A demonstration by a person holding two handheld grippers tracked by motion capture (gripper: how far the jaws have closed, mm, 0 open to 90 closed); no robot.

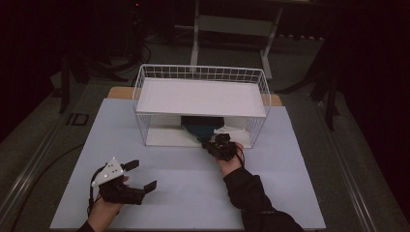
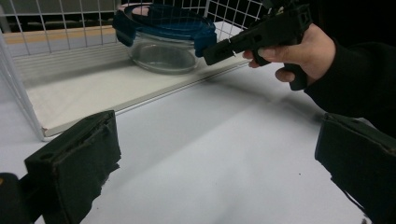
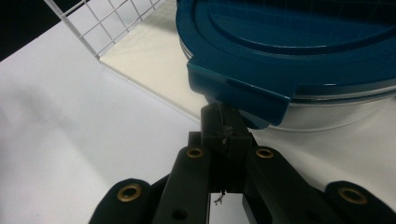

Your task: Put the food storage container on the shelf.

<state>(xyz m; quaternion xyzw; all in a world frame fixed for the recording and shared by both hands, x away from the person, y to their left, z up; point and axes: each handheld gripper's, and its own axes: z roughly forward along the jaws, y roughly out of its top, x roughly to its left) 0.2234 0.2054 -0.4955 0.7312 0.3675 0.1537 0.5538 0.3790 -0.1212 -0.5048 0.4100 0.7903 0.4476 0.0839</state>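
A glass container with a dark blue lid stands on the lower board of a white wire rack. My right gripper is at the rack's open front with its jaws shut together. In the right gripper view its tips sit just under a corner latch of the lid, and nothing shows between them. The left gripper view shows the same container and the right gripper pointing at it. My left gripper rests open at the table's front left, holding nothing.
The rack has a white top shelf over the container, and wire mesh closes its sides and back. A pale blue mat covers the table. Dark floor and a stand's legs lie beyond the table.
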